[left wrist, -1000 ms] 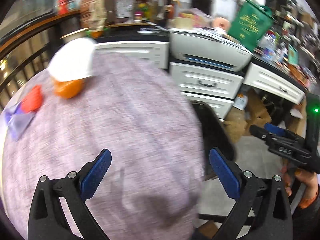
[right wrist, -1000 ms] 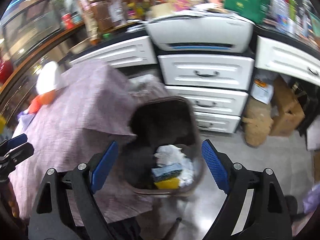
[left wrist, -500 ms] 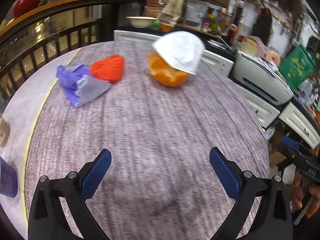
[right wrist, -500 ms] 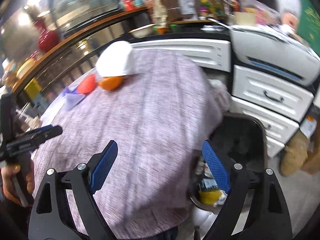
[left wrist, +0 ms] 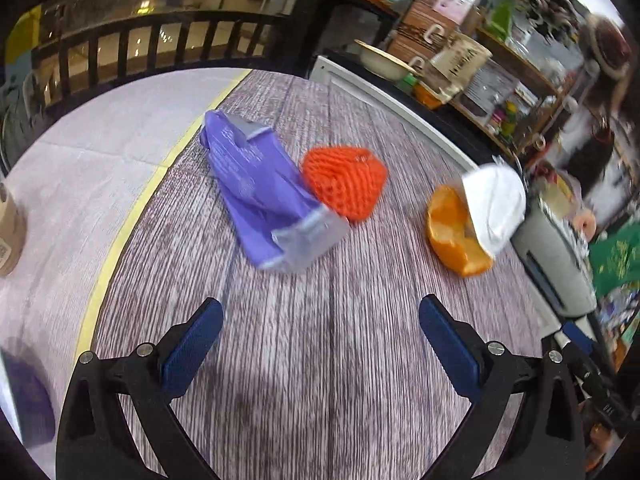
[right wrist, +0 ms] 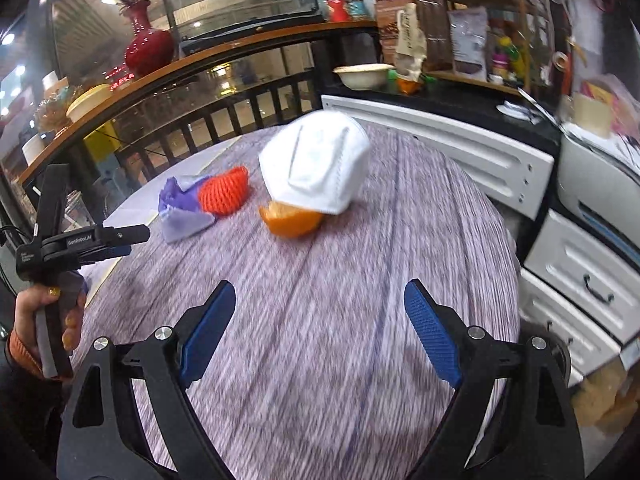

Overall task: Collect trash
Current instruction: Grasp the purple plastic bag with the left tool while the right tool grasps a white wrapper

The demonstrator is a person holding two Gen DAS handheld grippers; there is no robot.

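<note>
Trash lies on the round table [left wrist: 320,360]: a purple wrapper [left wrist: 264,192], a red-orange foam net [left wrist: 344,184], an orange peel [left wrist: 452,236] and a white face mask [left wrist: 494,204] leaning on the peel. In the right wrist view the wrapper [right wrist: 180,212], net [right wrist: 224,196], peel [right wrist: 292,220] and mask [right wrist: 320,164] sit beyond the fingers. My left gripper [left wrist: 320,344] is open and empty, short of the wrapper. My right gripper [right wrist: 320,332] is open and empty, short of the peel. The left gripper also shows at the left of the right wrist view [right wrist: 120,240].
White drawers [right wrist: 460,156] and a printer [right wrist: 600,192] stand past the table's right edge. A railing [left wrist: 140,44] and shelf with a red vase [right wrist: 148,48] lie behind. A brown cup [left wrist: 8,236] and a dark purple object [left wrist: 28,400] sit at the table's left.
Both grippers have swung left from the trash bin and drawers toward the table. The trash items now sit ahead of the open fingers. Both stay open and empty.
</note>
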